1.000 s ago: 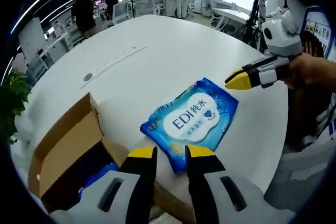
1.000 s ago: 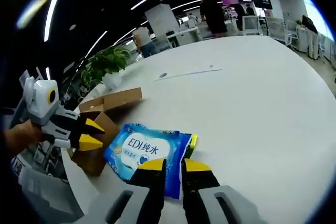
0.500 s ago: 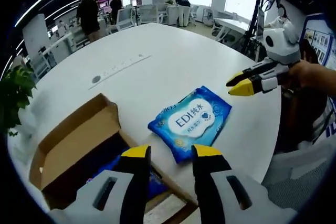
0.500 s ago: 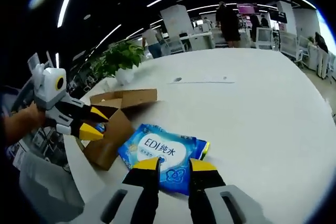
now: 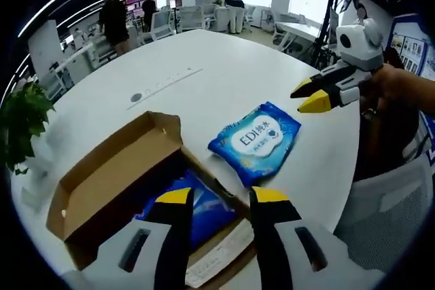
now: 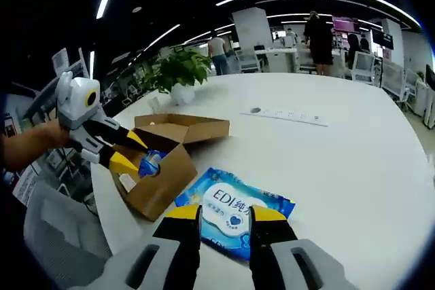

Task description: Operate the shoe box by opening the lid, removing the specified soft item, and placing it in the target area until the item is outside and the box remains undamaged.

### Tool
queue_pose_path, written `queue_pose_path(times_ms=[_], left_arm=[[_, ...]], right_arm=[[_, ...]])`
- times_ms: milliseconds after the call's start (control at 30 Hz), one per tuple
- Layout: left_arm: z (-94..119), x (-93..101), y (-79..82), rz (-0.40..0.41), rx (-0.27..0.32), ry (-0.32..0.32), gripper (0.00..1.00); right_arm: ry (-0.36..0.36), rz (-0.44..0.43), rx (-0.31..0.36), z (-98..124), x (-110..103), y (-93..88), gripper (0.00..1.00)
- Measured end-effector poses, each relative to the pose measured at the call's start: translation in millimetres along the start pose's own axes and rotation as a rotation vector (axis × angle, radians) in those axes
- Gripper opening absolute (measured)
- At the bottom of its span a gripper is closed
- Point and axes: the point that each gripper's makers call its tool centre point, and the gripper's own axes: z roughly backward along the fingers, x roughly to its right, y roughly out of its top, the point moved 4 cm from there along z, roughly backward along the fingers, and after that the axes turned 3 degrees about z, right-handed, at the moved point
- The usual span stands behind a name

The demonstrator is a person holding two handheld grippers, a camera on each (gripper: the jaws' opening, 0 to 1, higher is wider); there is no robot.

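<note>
A blue wipes pack (image 5: 255,142) marked EDI lies flat on the white table (image 5: 224,66), just right of the open cardboard shoe box (image 5: 109,181). Another blue soft item (image 5: 197,202) lies inside the box. My left gripper (image 5: 221,198) hovers open above the box's near corner, holding nothing. In the left gripper view the right gripper (image 5: 309,97) comes in from the right, beyond the pack. In the right gripper view my right gripper (image 6: 224,214) stands open over the near edge of the pack (image 6: 234,202). The left gripper (image 6: 129,153) hangs over the box (image 6: 170,168).
A grey socket strip (image 5: 166,83) is set into the table beyond the box. A potted plant (image 6: 178,73) stands at the table's edge behind the box. People, desks and chairs fill the office behind. A grey chair (image 5: 387,222) is at the near right.
Both grippers have drawn back from the pack, and their jaws stand wider apart. The left gripper has shifted over the box. The pack stays flat on the table.
</note>
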Motion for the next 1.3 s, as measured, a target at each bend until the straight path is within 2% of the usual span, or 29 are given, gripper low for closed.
queue_pose_path(times_ms=[133,233,400,533,567,600,733,1000,1300], left_arm=[[4.4,-8.9,-8.3,0.000,-0.003,-0.004,0.33],[7.1,-18.4,-16.7,-0.010,-0.029,0.019,0.32],[10.4,-31.7,-26.0,-0.019,-0.035,0.030,0.31],[9.1,-38.4,-31.1,-0.038,-0.047,0.001,0.30],[8.4,-39.8,-32.2,-0.040,-0.046,-0.012,0.30],[6.9,-42.7,-33.0,-0.054,-0.037,-0.048,0.30],[3.7,-45.5,-33.9,-0.044,-0.031,-0.089,0.29],[-7.7,-51.1,-37.4,-0.118,-0.058,-0.100,0.28],[-17.1,-56.1,-41.8,-0.117,-0.083,-0.128,0.26]], right_arm=[[0.030,0.037,-0.001,-7.0,-11.8,6.9,0.26],[0.049,0.061,-0.001,-14.0,-20.3,11.3,0.26],[0.084,0.108,0.000,-24.9,-34.9,18.8,0.27],[0.105,0.151,-0.003,-33.1,-46.7,26.2,0.27],[0.126,0.209,-0.006,-42.7,-58.8,34.2,0.27],[0.128,0.215,-0.006,-43.8,-59.8,34.8,0.27],[0.145,0.280,-0.019,-53.9,-69.5,39.9,0.27],[0.171,0.377,-0.029,-80.3,-89.9,49.8,0.26],[0.189,0.452,-0.048,-108.7,-106.5,52.3,0.24]])
